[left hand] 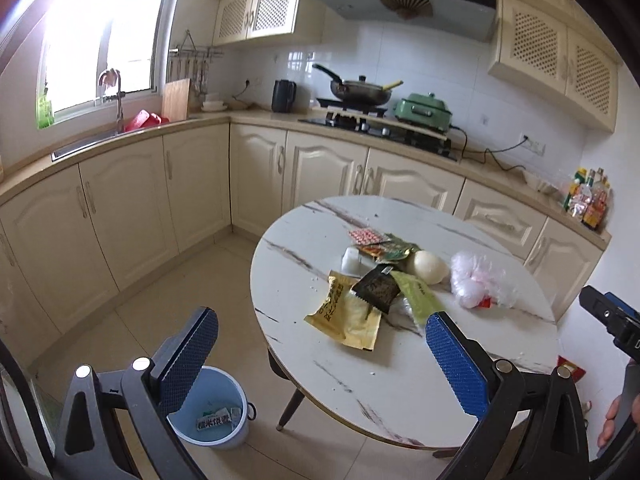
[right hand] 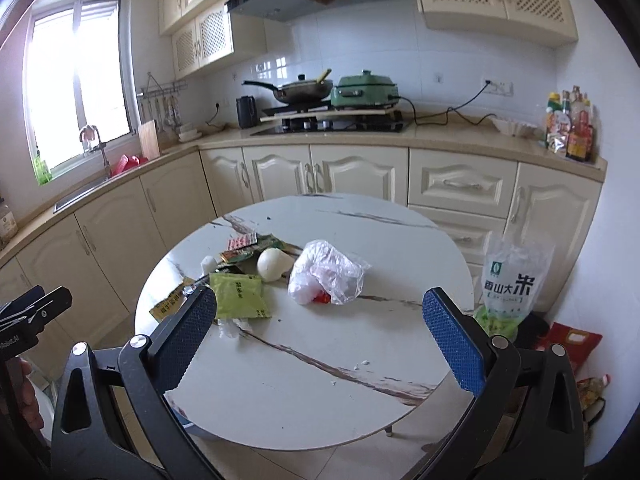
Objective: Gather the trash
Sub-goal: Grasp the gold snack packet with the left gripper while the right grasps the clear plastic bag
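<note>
At the lower left of the left wrist view stood one pale blue bin [left hand: 218,420] on the floor tiles, with one printed wrapper [left hand: 214,422] lying in its bottom; its black characters were too small to read surely. The left gripper [left hand: 322,364] hung with its two blue-padded fingers [left hand: 188,356] spread wide and holding nothing, one over the bin, the other over the round marble table [left hand: 320,380].

The trash sat in one loose heap at the centre of the table. Counted left to right in the left wrist view: one gold sachet [left hand: 346,318] with black writing, one white block [left hand: 353,260], one black sachet [left hand: 378,290], one red-dotted blister pack [left hand: 366,236] behind it, one green-and-orange packet [left hand: 394,250], one lime green sachet [left hand: 416,290], one pale round bun-like lump [left hand: 430,266], and one crumpled clear plastic bag [left hand: 482,284] with a red scrap under it.

In the right wrist view the right gripper [right hand: 320,332] also had its fingers [right hand: 454,340] released and empty, above the table's near half. At the right edge one rice bag [right hand: 514,284] stood on the floor, printed with large characters ending in "大米".
</note>
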The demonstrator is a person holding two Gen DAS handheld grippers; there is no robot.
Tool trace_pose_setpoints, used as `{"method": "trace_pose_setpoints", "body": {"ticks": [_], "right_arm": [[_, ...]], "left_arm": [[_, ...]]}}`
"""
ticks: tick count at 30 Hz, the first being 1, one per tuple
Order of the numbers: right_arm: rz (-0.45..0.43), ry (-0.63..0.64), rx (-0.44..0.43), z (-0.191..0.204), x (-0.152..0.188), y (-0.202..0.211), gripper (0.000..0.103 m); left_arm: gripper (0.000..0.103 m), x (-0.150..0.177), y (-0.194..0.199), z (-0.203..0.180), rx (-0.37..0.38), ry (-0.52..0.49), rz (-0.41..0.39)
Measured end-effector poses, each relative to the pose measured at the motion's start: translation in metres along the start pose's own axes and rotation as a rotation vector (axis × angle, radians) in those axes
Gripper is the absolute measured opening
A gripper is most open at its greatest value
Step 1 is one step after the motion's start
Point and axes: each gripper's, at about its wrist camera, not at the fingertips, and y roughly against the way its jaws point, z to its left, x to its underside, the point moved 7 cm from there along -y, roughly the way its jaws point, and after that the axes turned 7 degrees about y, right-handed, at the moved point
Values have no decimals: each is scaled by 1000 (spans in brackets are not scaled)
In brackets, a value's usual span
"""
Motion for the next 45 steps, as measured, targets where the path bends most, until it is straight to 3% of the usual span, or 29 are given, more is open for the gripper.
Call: {"method": "trace_pose_setpoints", "body": {"ticks": [4,9,14,16,17,21,22,26,28,30,33,34,36,37,38,45], "right_arm": [[68,-6,1,-8,10,-42,103],[140,-9,0,-12,17,-89,103],[179,-18,-19,-14,17,-125,103],[192,-23,-27,-14,16,-137,103],[198,-22,-30,-14,16,-144,103],[217,-31,-48,-13,10,-169,103],[224,-35,-56,-13,8,-178,103],[259,-23,-20,-17,6,-203,103],[268,-25,-38,-17,4,-211,103],[282,-37,-91,-16,5,-220,103],[316,-52,-139,-15,11,-230,103],[317,-57,-147,-15,11,-231,98],[316,-47,-147,-15,11,-230,76],[307,-47,-149,-15,11,-228,57],[308,-41,-149,-15,10,-226,51],[239,-48,-135,-18,8,-193,33]], "left_arm": [[102,-13,-60,4,-7,-10,85],[99,-31,-131,1,-11,-36,136],[86,-43,-186,-4,5,-60,175],[72,-42,-202,-5,29,-59,191],[71,-40,-213,-6,42,-61,208],[59,-34,-231,-5,61,-92,213],[48,-33,-234,-7,80,-103,222],[29,-34,-239,-9,134,-109,223],[11,-32,-233,1,140,-88,203],[9,-33,-229,7,174,-56,209],[8,-28,-217,15,161,-74,193],[7,-28,-213,16,160,-70,187],[7,-25,-201,16,176,-67,179],[7,-26,-196,17,183,-60,169],[7,-24,-189,18,184,-58,165],[6,-25,-144,22,214,-48,114]]}}
